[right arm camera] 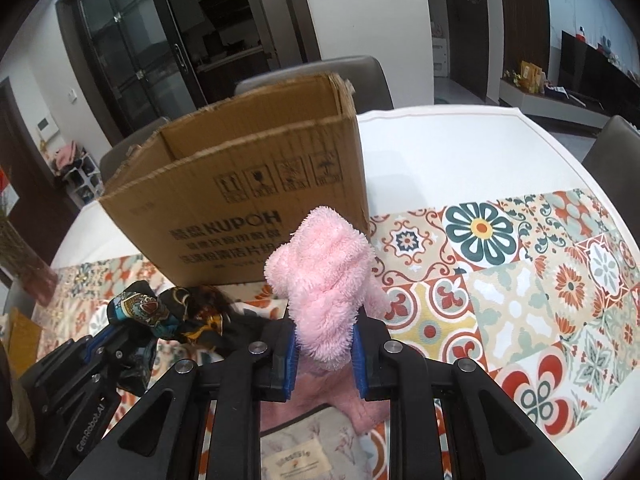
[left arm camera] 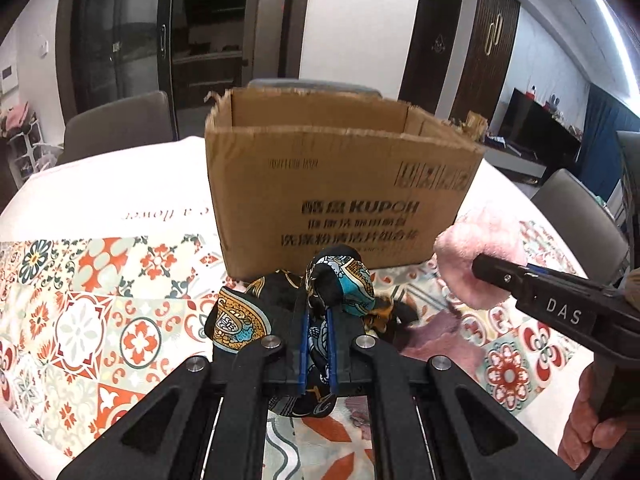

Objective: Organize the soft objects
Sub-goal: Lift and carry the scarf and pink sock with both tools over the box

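We see our left gripper (left arm camera: 318, 320) fingers pinching a silky, crumpled black patterned scarf (left arm camera: 340, 284), our right gripper (right arm camera: 324, 344) clamping fluffy pink plush fabric (right arm camera: 324, 276), ragged-rimmed open cardboard box (left arm camera: 340, 184) mid-frame.

Pink fluffy cloth (right arm camera: 326, 276), paisley black-teal scarf (left arm camera: 340, 280), brown box (left arm camera: 340, 184).

This was a home's dining and living area. A round desk (right arm camera: 460, 128) under a tile-patterned tablecloth (right arm camera: 520, 280) was ringed by grey upholstered chairs (left arm camera: 116, 120). Behind the desk stood dark glass-fronted cabinets (right arm camera: 132, 56), and to its right a television (left arm camera: 536, 120) sat on a low sideboard (right arm camera: 560, 104).
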Action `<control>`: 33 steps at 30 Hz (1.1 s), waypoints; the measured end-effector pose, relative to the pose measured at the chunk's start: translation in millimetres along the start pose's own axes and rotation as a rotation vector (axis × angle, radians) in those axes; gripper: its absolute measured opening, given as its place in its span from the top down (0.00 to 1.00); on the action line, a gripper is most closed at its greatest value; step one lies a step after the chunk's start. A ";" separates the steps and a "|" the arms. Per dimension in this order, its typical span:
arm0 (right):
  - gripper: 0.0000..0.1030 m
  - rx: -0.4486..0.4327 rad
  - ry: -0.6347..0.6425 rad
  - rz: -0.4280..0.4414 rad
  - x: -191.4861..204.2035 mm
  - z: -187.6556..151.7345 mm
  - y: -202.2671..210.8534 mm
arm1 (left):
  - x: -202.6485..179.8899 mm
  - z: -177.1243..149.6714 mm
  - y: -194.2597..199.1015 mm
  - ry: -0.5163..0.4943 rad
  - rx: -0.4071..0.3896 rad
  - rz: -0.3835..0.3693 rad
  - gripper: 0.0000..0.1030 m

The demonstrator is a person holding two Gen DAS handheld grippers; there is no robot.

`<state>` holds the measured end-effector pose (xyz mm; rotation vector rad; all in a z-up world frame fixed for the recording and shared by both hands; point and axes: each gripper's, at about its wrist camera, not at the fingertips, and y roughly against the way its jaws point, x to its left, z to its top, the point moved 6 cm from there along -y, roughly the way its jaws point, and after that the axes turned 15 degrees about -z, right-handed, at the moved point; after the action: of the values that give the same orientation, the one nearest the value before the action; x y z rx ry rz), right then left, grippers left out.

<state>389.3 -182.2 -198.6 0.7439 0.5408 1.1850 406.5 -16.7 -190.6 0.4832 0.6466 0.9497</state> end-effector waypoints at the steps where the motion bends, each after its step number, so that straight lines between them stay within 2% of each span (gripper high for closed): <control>1: 0.78 -0.005 -0.002 0.004 0.7 1.0 3.7 | 0.0 1.3 0.3 -0.001 -0.005 -0.001 0.91; 21: 0.78 -0.126 -0.022 0.059 2.1 20.4 74.8 | -29.1 35.3 73.7 -0.042 -0.147 -0.003 0.91; 33: 0.78 -0.203 -0.020 0.091 0.3 35.2 110.2 | -40.6 56.5 97.1 -0.079 -0.227 0.008 0.91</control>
<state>346.3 -168.9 -92.1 0.6106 0.3664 1.2944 371.7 -8.4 -76.6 0.3201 0.4593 0.9928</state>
